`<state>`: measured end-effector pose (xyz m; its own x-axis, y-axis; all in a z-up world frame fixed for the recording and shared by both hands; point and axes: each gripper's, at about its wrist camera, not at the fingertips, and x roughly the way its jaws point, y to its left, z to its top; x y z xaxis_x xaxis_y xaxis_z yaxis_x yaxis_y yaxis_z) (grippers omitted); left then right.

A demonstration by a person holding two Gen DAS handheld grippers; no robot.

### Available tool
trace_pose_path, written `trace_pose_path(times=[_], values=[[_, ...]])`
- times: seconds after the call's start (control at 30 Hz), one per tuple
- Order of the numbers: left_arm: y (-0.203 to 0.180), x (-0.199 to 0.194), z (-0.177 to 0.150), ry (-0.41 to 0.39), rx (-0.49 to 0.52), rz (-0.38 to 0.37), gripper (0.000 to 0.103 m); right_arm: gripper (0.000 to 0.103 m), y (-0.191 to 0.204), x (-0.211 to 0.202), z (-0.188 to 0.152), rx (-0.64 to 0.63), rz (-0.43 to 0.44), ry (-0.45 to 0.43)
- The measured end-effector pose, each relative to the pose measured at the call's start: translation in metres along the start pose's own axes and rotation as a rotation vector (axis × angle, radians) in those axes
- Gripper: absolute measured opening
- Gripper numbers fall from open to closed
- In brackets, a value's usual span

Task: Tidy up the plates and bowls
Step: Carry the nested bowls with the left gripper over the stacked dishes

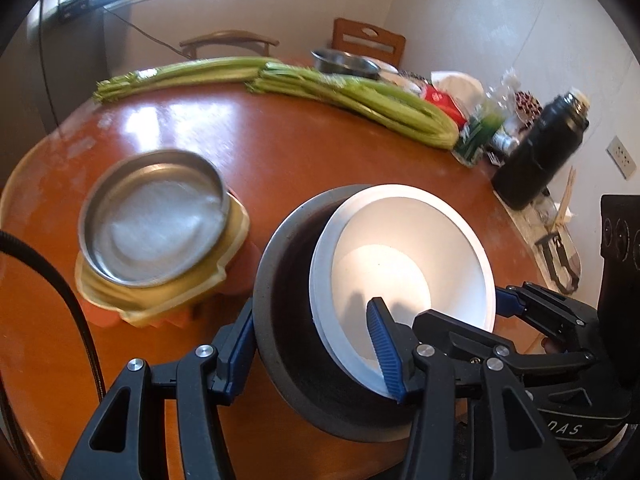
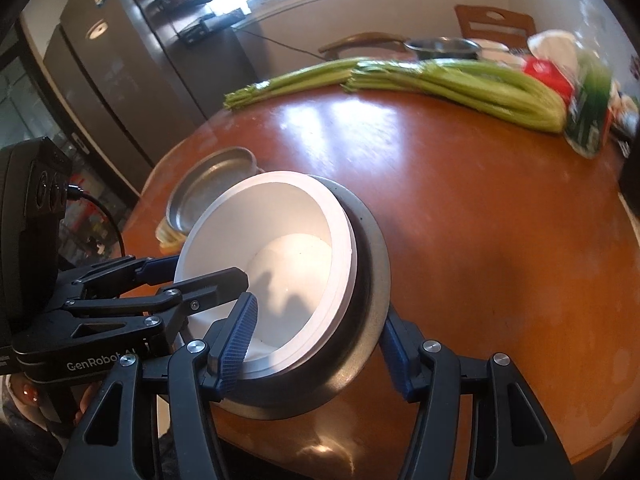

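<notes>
**A:** Where was the stack at that moment?

**B:** The white ceramic bowl [image 1: 404, 264] sat nested inside a wider dark grey stoneware bowl [image 1: 288, 320], and the pair was tilted, held over the near part of the round reddish-brown wooden surface [image 1: 280, 140]. Whether its low edge touched the wood, I could not tell.

**A:** And the fingers?

**B:** Both grippers were clenched on the rims. The left gripper [image 1: 320, 352] had one blue ribbed pad inside the white bowl and the other outside the grey wall, so it pinched both rims together. The right gripper [image 2: 316, 344] did the same from the opposite side.

**A:** How would you expect the bowls to handle?

**B:** Stiff, fairly heavy for a rim pinch, glazed and likely slippery, and breakable. Because they were tipped, I judged the white bowl could slide out if either pinch loosened. Gripping both rims at once on opposite sides looked the sound choice.

**A:** The pose of the two grippers?

**B:** Each came in low from the near side, angled toward the other, with the stack between them.

**A:** Anything else nearby?

**B:** A shallow stainless steel dish [image 1: 152, 216] rested on a pale yellow scalloped plate [image 1: 180, 300] just left of the stack, apparently over an orange piece. Long green celery stalks [image 1: 352, 96] lay well apart at the far side.
</notes>
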<state>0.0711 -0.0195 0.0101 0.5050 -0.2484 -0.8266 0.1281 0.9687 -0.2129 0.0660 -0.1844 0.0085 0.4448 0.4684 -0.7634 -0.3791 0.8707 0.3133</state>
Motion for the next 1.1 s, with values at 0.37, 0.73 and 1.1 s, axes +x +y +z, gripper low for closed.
trace_pose_path(times=[0.37, 0.73, 1.1], values=[[0.051, -0.036, 0.035, -0.085, -0.021, 0.069, 0.053, 0.062, 0.052, 0.020, 0.054, -0.088, 0.047, -0.035], [0.099, -0.034, 0.056, -0.089, -0.071, 0.099, 0.053, 0.062, 0.088, 0.060, 0.092, -0.155, 0.067, -0.011], [0.125, -0.019, 0.066, -0.073, -0.101, 0.107, 0.053, 0.061, 0.095, 0.086, 0.109, -0.177, 0.070, 0.011]])
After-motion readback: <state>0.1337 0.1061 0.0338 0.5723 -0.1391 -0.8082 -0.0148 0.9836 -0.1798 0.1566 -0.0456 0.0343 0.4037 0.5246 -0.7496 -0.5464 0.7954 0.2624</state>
